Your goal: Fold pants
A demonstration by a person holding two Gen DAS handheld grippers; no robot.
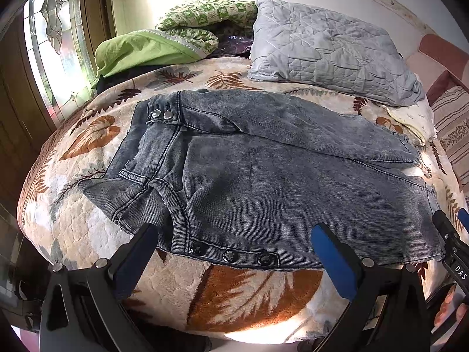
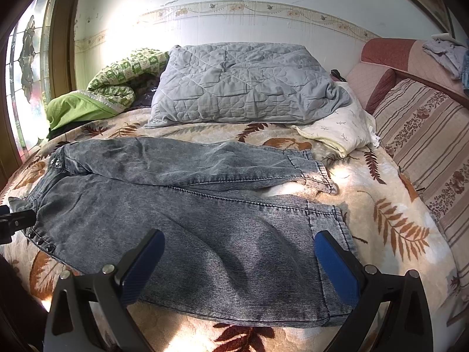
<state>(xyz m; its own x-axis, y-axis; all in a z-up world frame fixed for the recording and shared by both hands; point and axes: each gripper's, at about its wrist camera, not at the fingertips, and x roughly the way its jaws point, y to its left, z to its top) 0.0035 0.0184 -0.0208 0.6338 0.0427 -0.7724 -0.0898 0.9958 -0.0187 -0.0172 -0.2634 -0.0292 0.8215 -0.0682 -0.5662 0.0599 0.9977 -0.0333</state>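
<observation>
Sunlit from a stained-glass window (image 1: 49,58), a bed covered by a leaf-print blanket (image 1: 240,296) serves as the work surface for the fold. Grey washed-denim pants (image 1: 263,176) lie spread flat across it, waistband toward the window side and both legs running toward a striped cushion (image 2: 425,146), the legs parted slightly at the hems. A grey quilted pillow (image 2: 243,85) and a green patterned quilt (image 2: 123,79) sit just beyond the far leg.

The left gripper (image 1: 234,249) hangs over the near waist edge by a row of dark snaps (image 1: 230,255), jaws spread wide and holding nothing. The right gripper (image 2: 239,258) is likewise wide open and empty above the near leg close to its cuff (image 2: 328,234).

Risks ahead appear to lie mostly in the grasp. On a plush blanket, fingers closing on a leg edge could pinch the blanket along with the denim and drag it into the fold. Taking only the top layer at the waist or cuff would likely leave the lower layer behind and skew the crease. Uneven lifts by the two hands could twist the leg, and a long carry might push the far leg into the pillow.
</observation>
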